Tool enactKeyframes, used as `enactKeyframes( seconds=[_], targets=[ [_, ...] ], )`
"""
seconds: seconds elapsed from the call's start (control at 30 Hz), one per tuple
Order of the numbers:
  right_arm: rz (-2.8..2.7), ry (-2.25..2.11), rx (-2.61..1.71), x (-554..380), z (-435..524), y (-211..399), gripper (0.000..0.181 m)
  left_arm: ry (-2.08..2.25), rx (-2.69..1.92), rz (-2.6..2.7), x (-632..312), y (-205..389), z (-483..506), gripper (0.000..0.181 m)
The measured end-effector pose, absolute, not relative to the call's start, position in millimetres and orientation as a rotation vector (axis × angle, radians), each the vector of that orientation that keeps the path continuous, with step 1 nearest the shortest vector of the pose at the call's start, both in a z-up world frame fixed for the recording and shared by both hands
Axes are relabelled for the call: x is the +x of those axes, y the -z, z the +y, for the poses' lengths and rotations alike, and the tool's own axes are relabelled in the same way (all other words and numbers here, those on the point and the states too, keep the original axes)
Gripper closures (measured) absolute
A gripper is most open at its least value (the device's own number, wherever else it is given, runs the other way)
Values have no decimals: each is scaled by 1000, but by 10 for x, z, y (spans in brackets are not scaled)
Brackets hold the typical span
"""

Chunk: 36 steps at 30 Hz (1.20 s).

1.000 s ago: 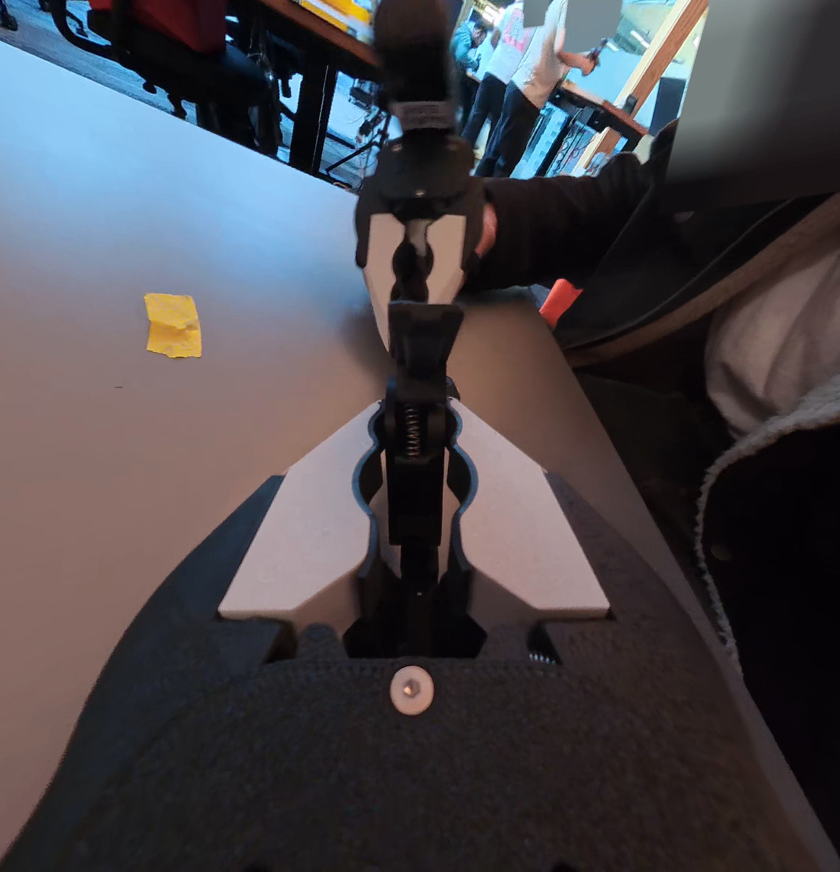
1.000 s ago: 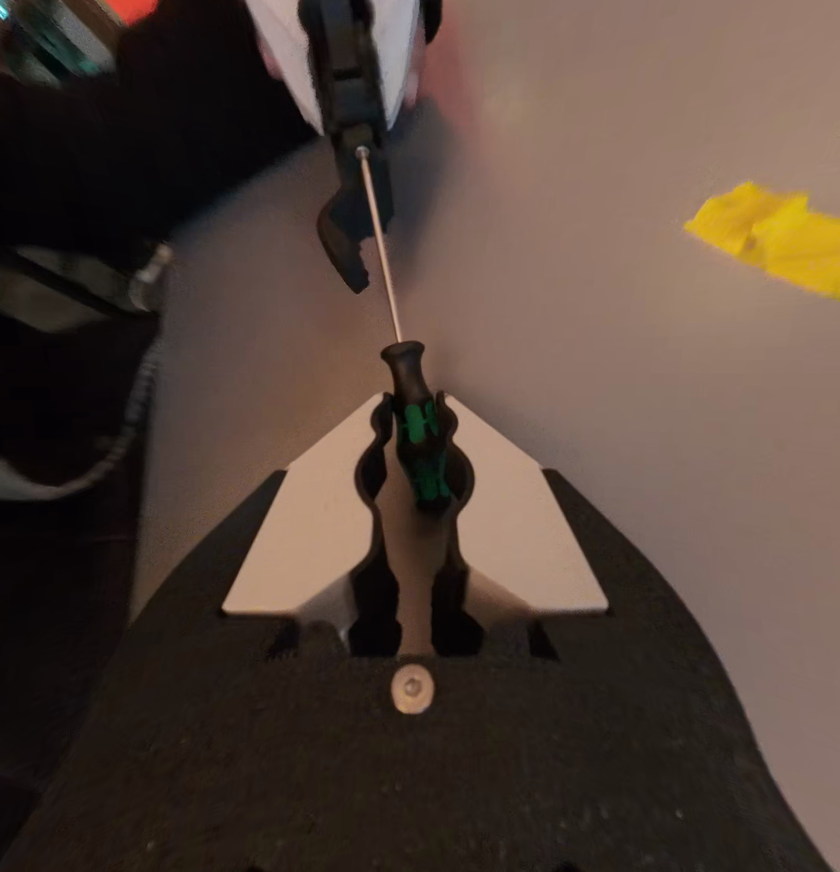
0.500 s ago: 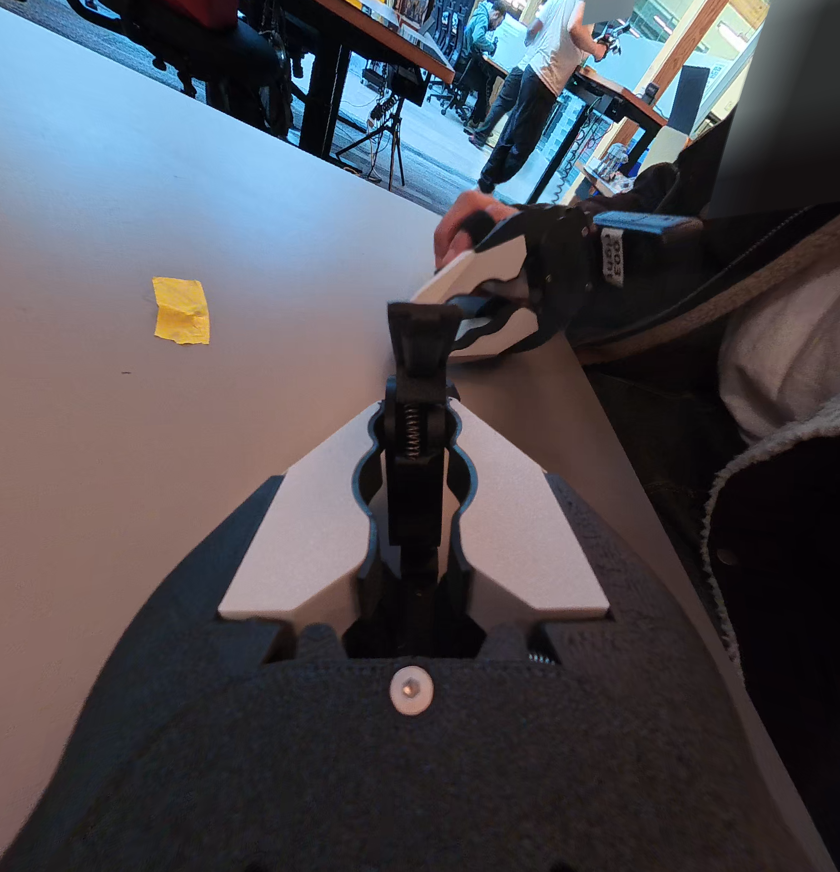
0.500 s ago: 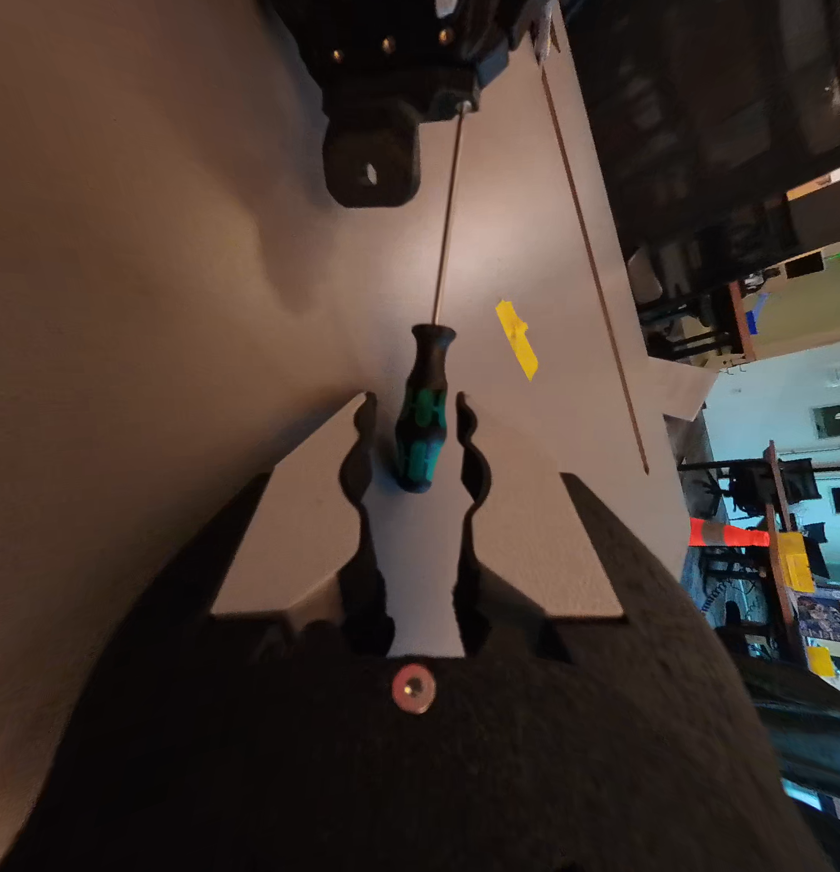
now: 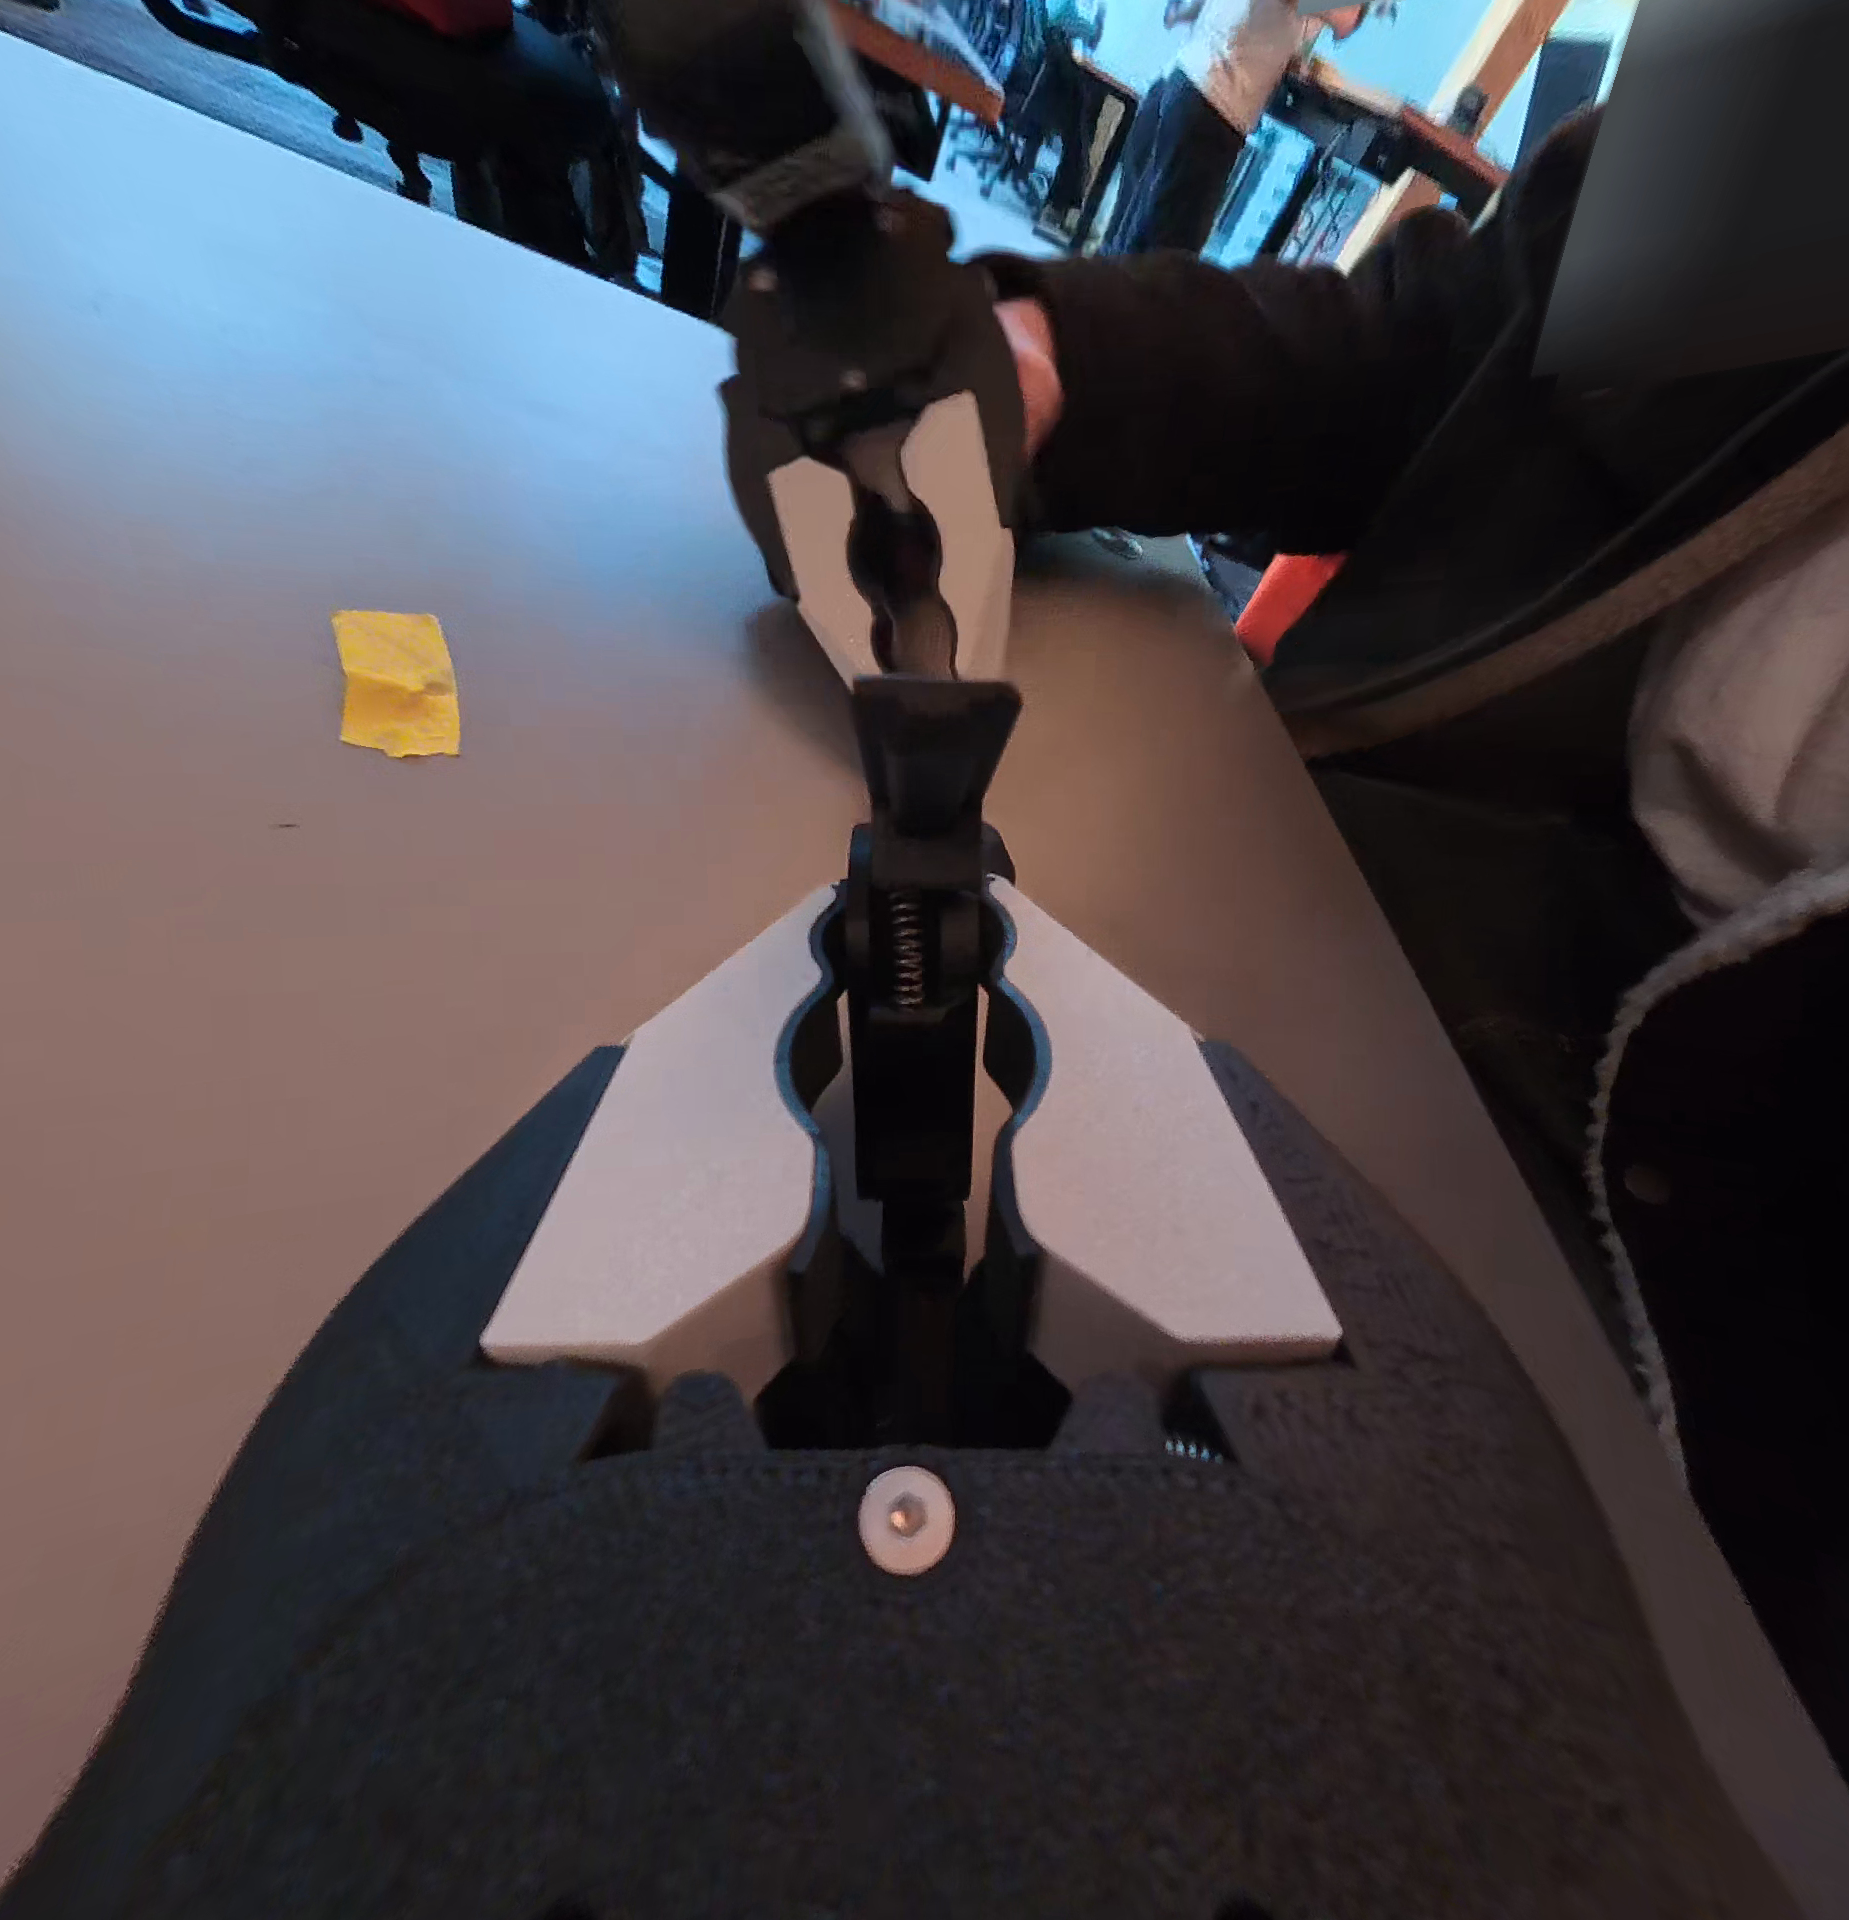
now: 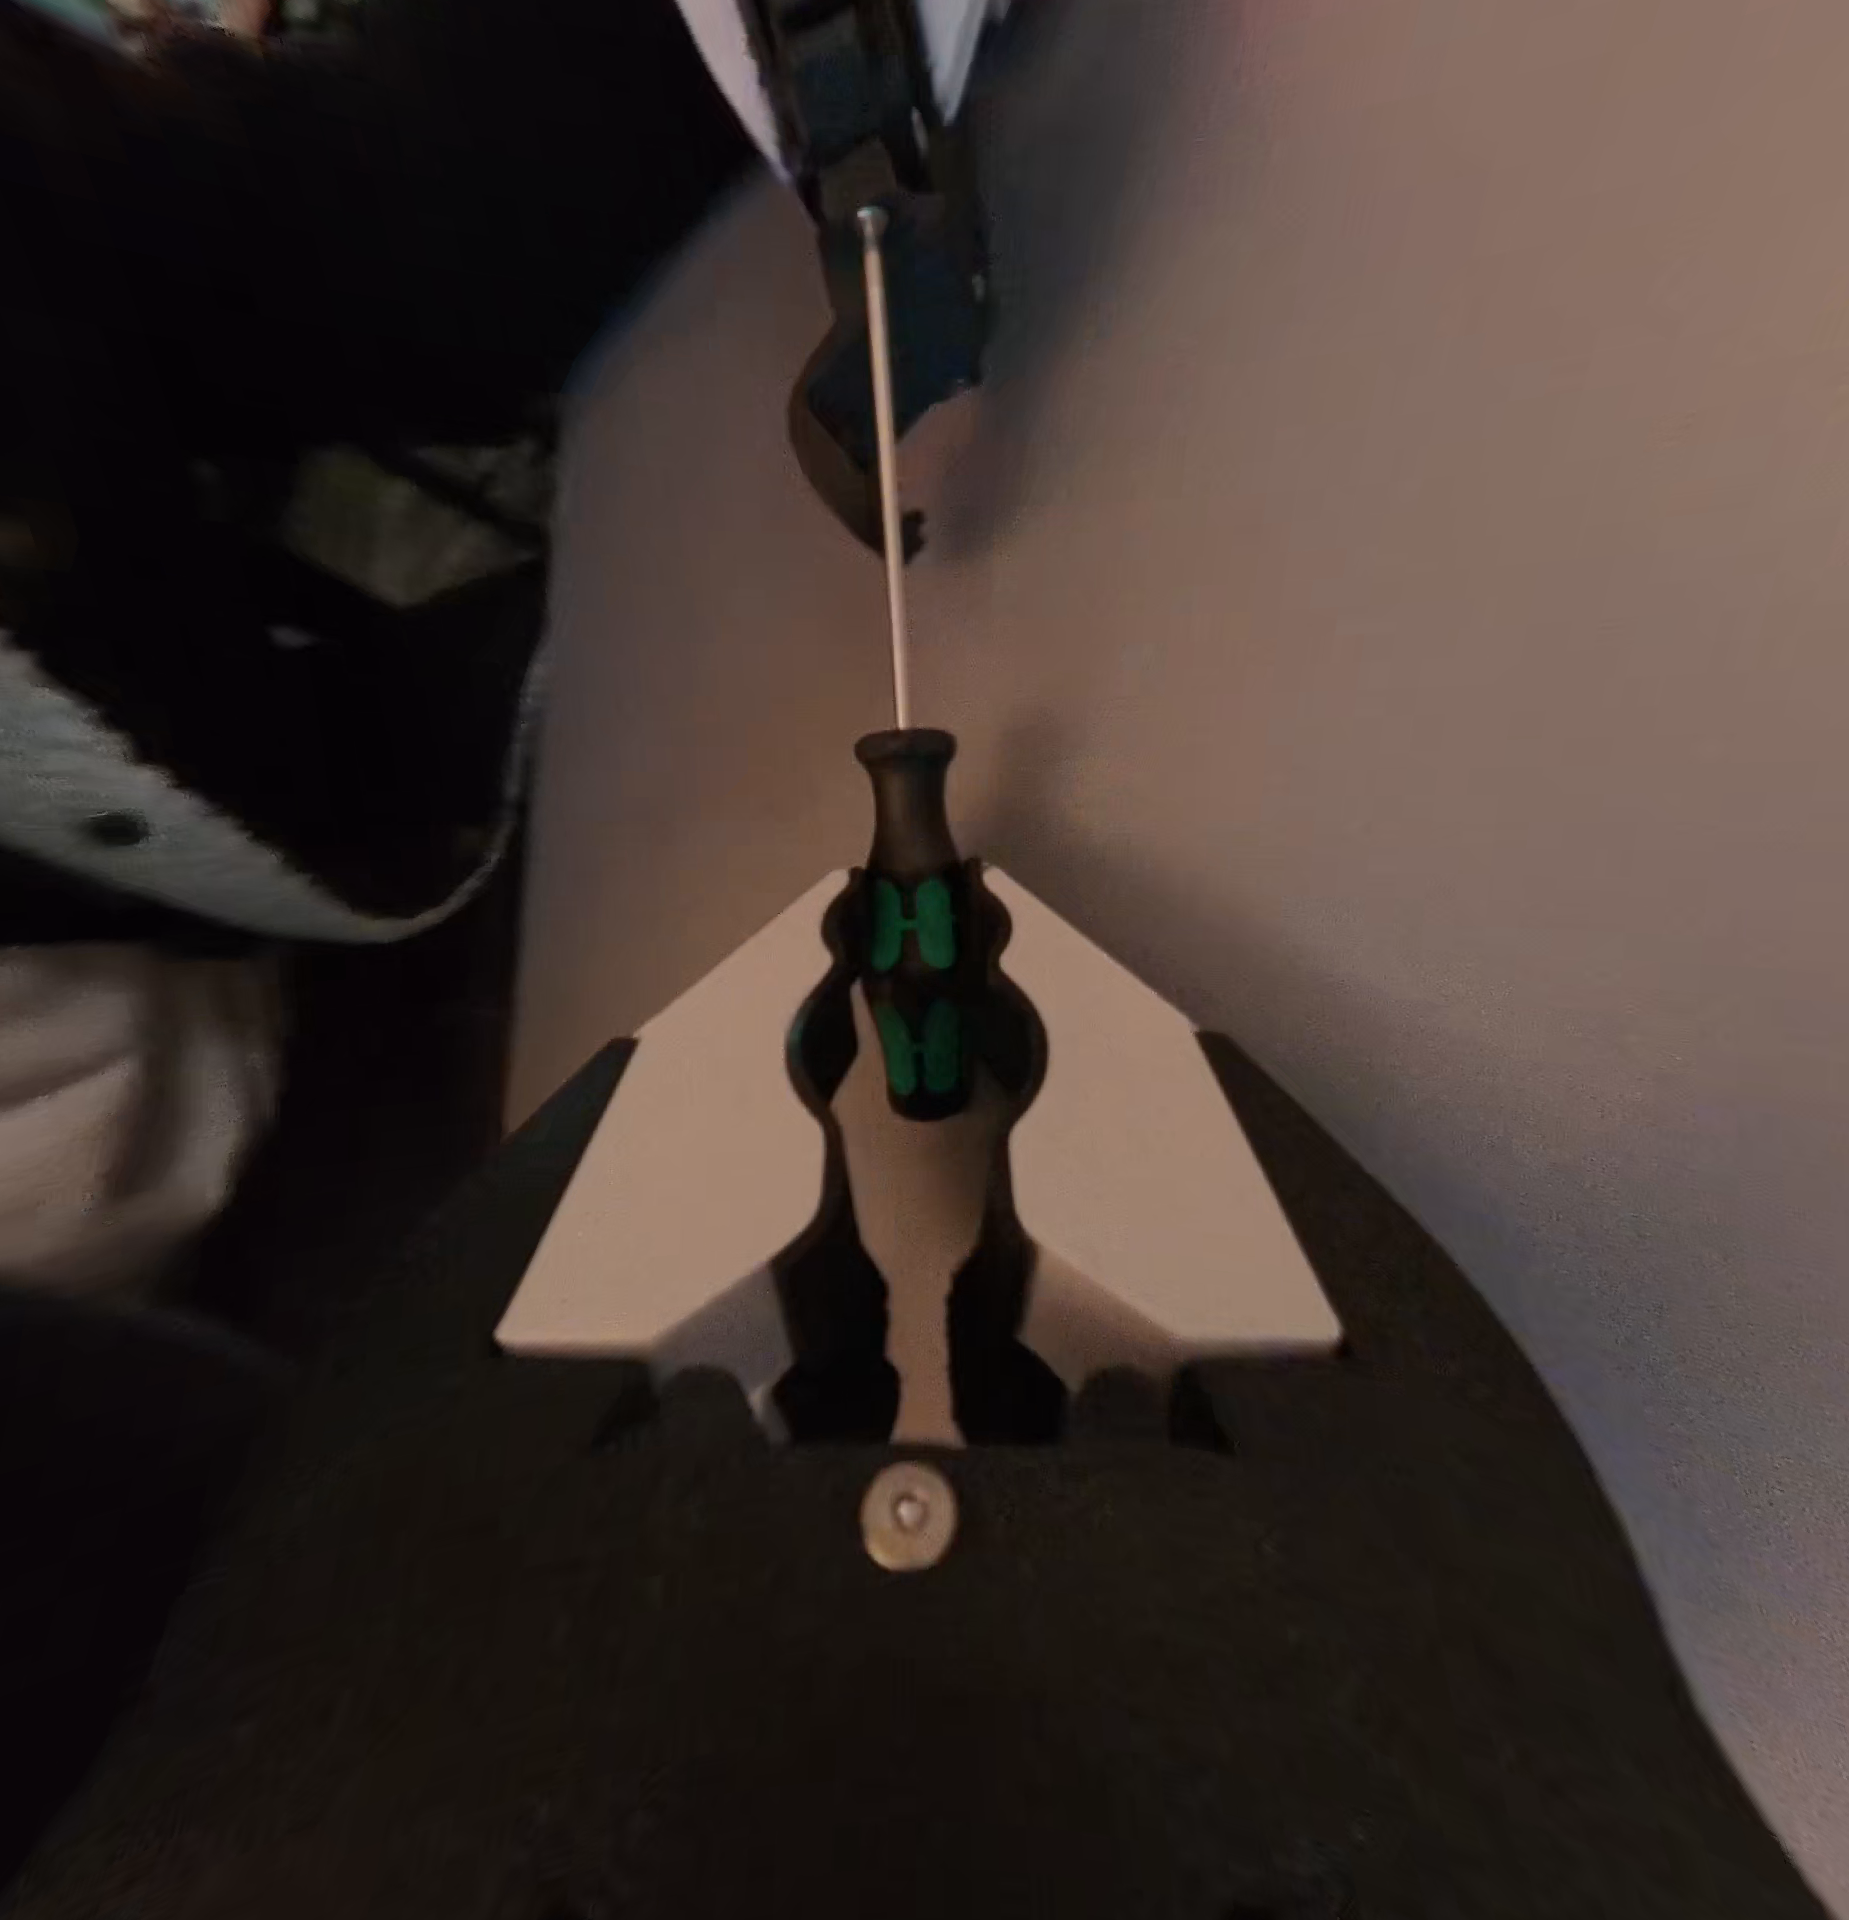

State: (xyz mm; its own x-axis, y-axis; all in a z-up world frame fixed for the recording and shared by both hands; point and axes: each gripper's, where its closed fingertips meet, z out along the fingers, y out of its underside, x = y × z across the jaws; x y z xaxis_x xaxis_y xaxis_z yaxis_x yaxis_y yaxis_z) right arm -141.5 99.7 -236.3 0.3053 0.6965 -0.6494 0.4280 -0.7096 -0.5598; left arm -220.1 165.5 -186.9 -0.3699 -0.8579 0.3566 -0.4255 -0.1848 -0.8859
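Clamping a black part [image 5: 915,997], left gripper [image 5: 915,904] meets right gripper's [image 6: 915,883] screwdriver [image 6: 907,935].

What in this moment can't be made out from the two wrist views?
- Left wrist view: the rear of the black spring-loaded part is hidden between the left gripper's fingers.
- Left wrist view: the screwdriver is hidden behind the part's flared head; only the right gripper shows.
- Right wrist view: the screwdriver's tip meets the blurred part; the contact is unreadable.
- Right wrist view: the yellow tape is cut off at the right edge.
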Motion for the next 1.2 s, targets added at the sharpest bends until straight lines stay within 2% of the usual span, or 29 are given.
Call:
enactKeyframes(
  seconds=[0.1, 0.2, 0.23, 0.3, 0.5, 0.57, 0.67, 0.73, 0.77, 0.87, 1.03, 1.2],
  targets=[
    [-1028, -1487, -2324, -1404, 981, 2324, 165, 1584, -1469, 1700, -2202, 1865, 1653, 160],
    [-1084, -1267, -2270, -1403, 1050, 2381, 164, 1565, -1482, 1713, -2211, 1889, 1654, 160],
    [-1056, -1171, -2248, -1396, 1112, 2386, 158, 1567, -1487, 1706, -2211, 1885, 1662, 160],
    [-1017, -1008, -2178, -1388, 1171, 2335, 130, 1568, -1492, 1707, -2211, 1889, 1665, 160],
    [-948, -217, -2065, -1243, 1163, 2330, 119, 1581, -1505, 1695, -2171, 1872, 1652, 160],
    [-985, 56, -1993, -1228, 1132, 2349, 124, 1588, -1506, 1691, -2171, 1867, 1651, 160],
    [-1077, 373, -1847, -1235, 1167, 2329, 147, 1600, -1510, 1696, -2164, 1869, 1629, 160],
    [-1119, 419, -1808, -1266, 1193, 2336, 163, 1602, -1507, 1703, -2160, 1872, 1612, 160],
    [-1136, 429, -1795, -1253, 1212, 2334, 164, 1602, -1511, 1704, -2161, 1875, 1612, 160],
    [-1128, 260, -1835, -1240, 1243, 2348, 165, 1610, -1507, 1714, -2166, 1876, 1592, 160],
    [-978, -636, -2095, -1379, 1160, 2352, 165, 1639, -1488, 1655, -2164, 1809, 1642, 160],
    [-975, -1214, -2211, -1498, 981, 2327, 165, 1679, -1433, 1685, -2195, 1770, 1557, 160]
  ],
)
